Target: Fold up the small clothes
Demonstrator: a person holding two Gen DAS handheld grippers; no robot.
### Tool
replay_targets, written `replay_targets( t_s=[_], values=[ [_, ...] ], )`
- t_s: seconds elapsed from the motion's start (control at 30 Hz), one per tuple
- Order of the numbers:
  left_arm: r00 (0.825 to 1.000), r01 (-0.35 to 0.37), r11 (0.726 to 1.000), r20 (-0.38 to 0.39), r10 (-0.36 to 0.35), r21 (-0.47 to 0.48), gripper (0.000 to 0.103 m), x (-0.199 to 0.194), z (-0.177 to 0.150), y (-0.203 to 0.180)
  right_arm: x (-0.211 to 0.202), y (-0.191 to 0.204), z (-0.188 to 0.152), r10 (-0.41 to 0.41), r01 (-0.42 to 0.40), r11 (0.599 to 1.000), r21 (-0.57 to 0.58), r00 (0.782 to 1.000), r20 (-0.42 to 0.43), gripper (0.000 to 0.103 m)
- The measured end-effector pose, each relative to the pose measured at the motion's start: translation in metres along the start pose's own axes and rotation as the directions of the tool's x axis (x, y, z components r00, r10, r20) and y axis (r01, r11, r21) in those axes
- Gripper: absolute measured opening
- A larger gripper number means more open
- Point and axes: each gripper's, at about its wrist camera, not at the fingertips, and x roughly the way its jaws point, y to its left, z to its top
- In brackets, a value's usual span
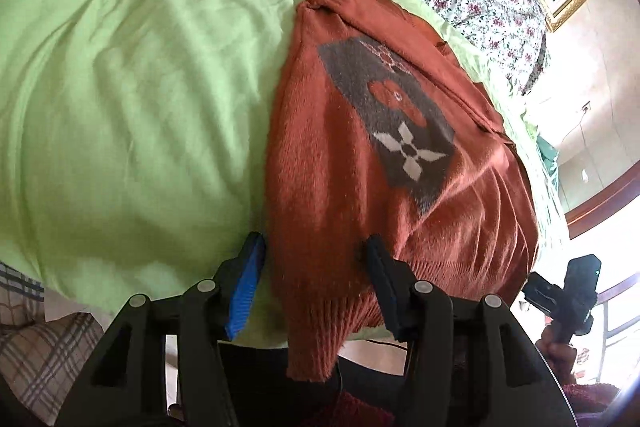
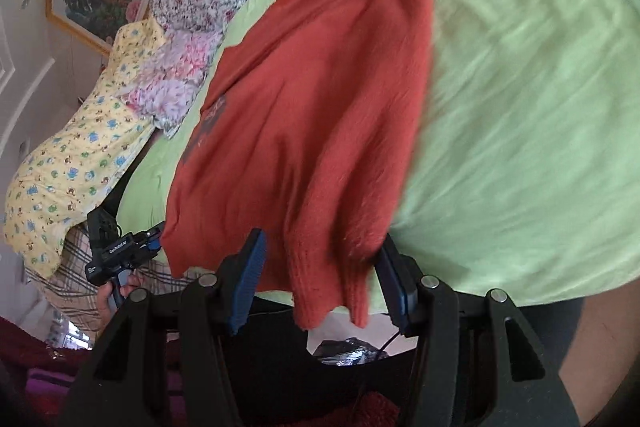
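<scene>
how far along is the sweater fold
Done: the rust sweater lies on the green sheet, apparently folded lengthwise. In hand: its ribbed hem hangs off the bed edge between the pads of the left claw and right claw, both open. Left: fold the hem up toward the collar.

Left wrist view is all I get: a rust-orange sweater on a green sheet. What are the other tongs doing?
Observer: The right tongs stand open around the sweater at its hanging hem, not pinching it.
Operator: Anything beyond the sheet?
Observer: Some yellow cartoon-print bedding lies past the green sheet.
Operator: And next to that?
Observer: A fluffy pink-white bundle rests against it.
</scene>
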Motion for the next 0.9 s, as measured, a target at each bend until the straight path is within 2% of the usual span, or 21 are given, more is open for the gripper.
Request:
replay_targets(
  t_s=[0.07,0.1,0.13,0.17,0.2,0.23,0.33,0.4,0.47,0.53,0.63,0.67,0.73,0.8,0.87,0.9],
  values=[
    [1.000,0.008,1.000,0.002,-0.008,-0.009,0.052,0.001,-0.002,0.002,0.002,-0.002,0.000,0.003,-0.003,1.000,0.006,1.000,0.008,0.039],
    [1.000,0.010,1.000,0.003,-0.010,-0.009,0.050,0.001,-0.002,0.002,0.002,-0.004,0.000,0.005,-0.005,1.000,0.013,1.000,0.004,0.023],
    [1.000,0.008,1.000,0.005,-0.008,-0.003,0.046,0.001,-0.002,0.002,0.000,-0.007,0.001,0.007,-0.007,1.000,0.022,1.000,0.005,0.015],
    [1.000,-0.003,1.000,0.006,0.002,0.013,0.037,0.001,-0.002,0.000,-0.005,-0.009,0.001,0.012,-0.012,1.000,0.027,1.000,0.009,0.014],
    [1.000,-0.013,0.999,0.005,0.013,0.030,0.012,0.000,-0.003,-0.001,-0.009,-0.009,0.001,0.016,-0.016,1.000,0.027,1.000,0.013,0.012],
    [1.000,-0.017,0.999,-0.002,0.017,0.049,0.008,-0.001,-0.003,-0.002,-0.016,-0.010,0.001,0.028,-0.028,0.999,0.024,0.999,0.020,0.011],
    [1.000,0.000,0.997,0.018,-0.001,0.082,0.006,-0.013,-0.003,-0.006,-0.049,-0.010,-0.001,0.096,-0.097,0.995,0.012,0.993,0.063,0.009],
    [0.999,0.020,0.994,0.028,-0.023,0.107,0.006,-0.018,-0.003,-0.008,-0.070,-0.017,-0.001,0.113,-0.115,0.993,0.012,0.990,0.086,0.009],
    [1.000,0.015,0.993,0.012,-0.016,0.114,0.006,-0.012,-0.003,-0.006,-0.079,-0.030,-0.003,0.112,-0.115,0.993,0.028,0.989,0.094,0.007],
    [1.000,0.003,0.995,-0.027,0.000,0.103,0.007,0.000,-0.004,-0.002,-0.074,-0.041,-0.004,0.090,-0.095,0.994,0.053,0.992,0.083,0.007],
    [0.999,0.013,0.998,-0.042,-0.011,0.068,0.011,0.005,-0.005,0.003,-0.060,-0.048,-0.007,0.086,-0.092,0.992,0.088,0.994,0.066,0.007],
    [0.998,0.033,0.998,-0.051,-0.030,0.049,0.018,0.005,-0.005,0.005,-0.055,-0.051,-0.009,0.098,-0.103,0.990,0.100,0.994,0.058,0.007],
    [0.995,0.076,0.997,-0.071,-0.075,0.014,0.038,0.007,-0.007,0.010,-0.050,-0.052,-0.011,0.092,-0.096,0.991,0.090,0.995,0.045,0.008],
    [0.992,0.099,0.995,-0.083,-0.099,-0.005,0.043,0.010,-0.008,0.012,-0.046,-0.054,-0.011,0.061,-0.064,0.993,0.095,0.998,0.034,0.010],
    [0.994,0.072,0.997,-0.082,-0.070,0.028,0.043,0.011,-0.010,0.006,-0.040,-0.058,-0.011,0.046,-0.047,0.992,0.119,0.999,0.018,0.014],
    [0.995,0.055,0.997,-0.080,-0.050,0.050,0.043,0.012,-0.011,0.002,-0.038,-0.058,-0.012,0.039,-0.040,0.992,0.123,0.999,0.015,0.022]
  ],
)
